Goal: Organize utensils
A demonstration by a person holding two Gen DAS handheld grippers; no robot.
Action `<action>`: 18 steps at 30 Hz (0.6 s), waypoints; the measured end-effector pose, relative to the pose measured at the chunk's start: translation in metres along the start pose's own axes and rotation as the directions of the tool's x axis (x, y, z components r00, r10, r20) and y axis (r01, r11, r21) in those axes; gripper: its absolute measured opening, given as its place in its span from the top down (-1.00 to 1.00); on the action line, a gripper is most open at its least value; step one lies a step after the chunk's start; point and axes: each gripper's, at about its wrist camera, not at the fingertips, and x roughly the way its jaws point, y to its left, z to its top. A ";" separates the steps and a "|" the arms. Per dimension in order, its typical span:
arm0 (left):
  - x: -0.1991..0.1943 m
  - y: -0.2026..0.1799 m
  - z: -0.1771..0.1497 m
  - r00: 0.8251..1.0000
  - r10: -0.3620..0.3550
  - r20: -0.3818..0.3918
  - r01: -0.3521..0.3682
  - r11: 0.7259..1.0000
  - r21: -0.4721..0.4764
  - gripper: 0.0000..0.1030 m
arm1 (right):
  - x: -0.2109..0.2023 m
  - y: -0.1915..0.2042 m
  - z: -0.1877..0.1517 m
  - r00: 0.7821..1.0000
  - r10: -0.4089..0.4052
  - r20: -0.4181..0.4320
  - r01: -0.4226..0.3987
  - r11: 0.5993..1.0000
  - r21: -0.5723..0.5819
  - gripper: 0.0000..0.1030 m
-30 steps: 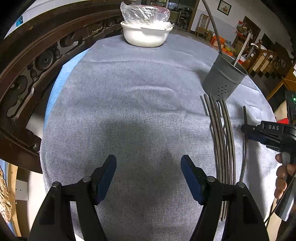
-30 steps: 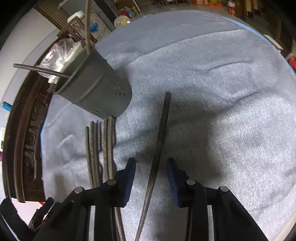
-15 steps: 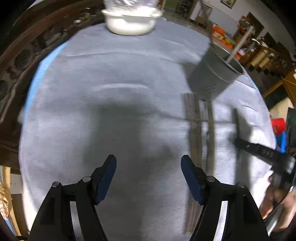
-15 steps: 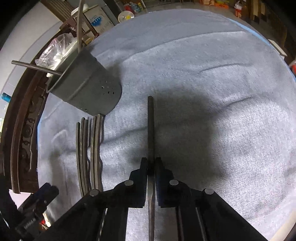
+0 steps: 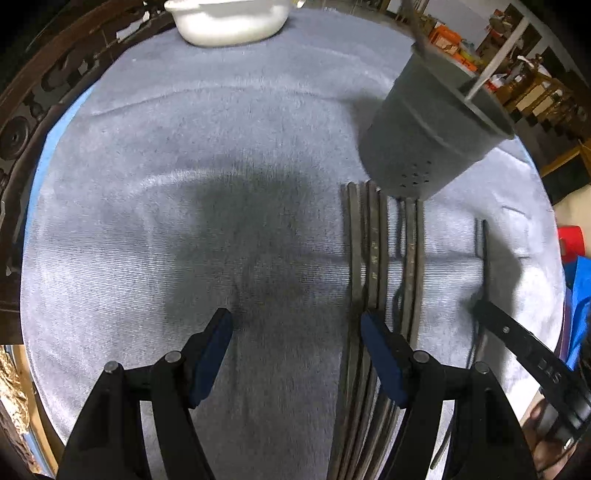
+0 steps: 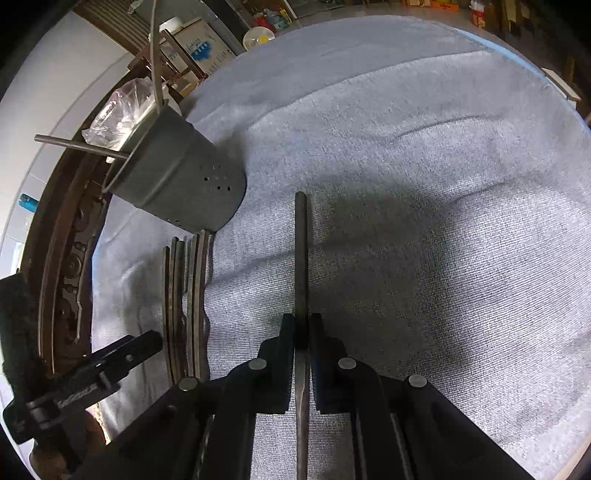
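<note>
Grey cloth [image 6: 424, 155] under right gripper [image 6: 303, 332] clamping a single utensil [image 6: 301, 251]

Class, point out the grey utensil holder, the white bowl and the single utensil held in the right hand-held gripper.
Utensil holder [image 5: 424, 140]: left wrist view, on its side wall.
White bowl [image 5: 229, 26]: left wrist view, on its outer wall.
Held utensil [image 6: 300, 258]: right wrist view, on the shaft ahead of the jaws.

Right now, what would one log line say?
right gripper: shut on single chopstick | left gripper: open, above chopstick row | holder: upright
</note>
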 end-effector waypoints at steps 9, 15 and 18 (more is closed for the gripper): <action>0.003 0.004 0.011 1.000 0.004 -0.013 -0.004 1.000 -0.008 -0.37 | -0.002 -0.002 -0.001 1.000 0.007 0.003 -0.007 1.000 0.001 0.80; 0.002 -0.008 0.025 0.997 -0.005 -0.072 0.010 0.998 0.061 0.58 | 0.000 0.003 0.001 1.000 -0.011 -0.012 0.011 1.000 -0.016 0.80; 0.004 -0.007 0.031 0.996 -0.014 -0.088 0.018 0.999 0.044 0.58 | 0.001 0.005 0.003 0.999 -0.023 -0.028 0.022 0.999 -0.029 0.80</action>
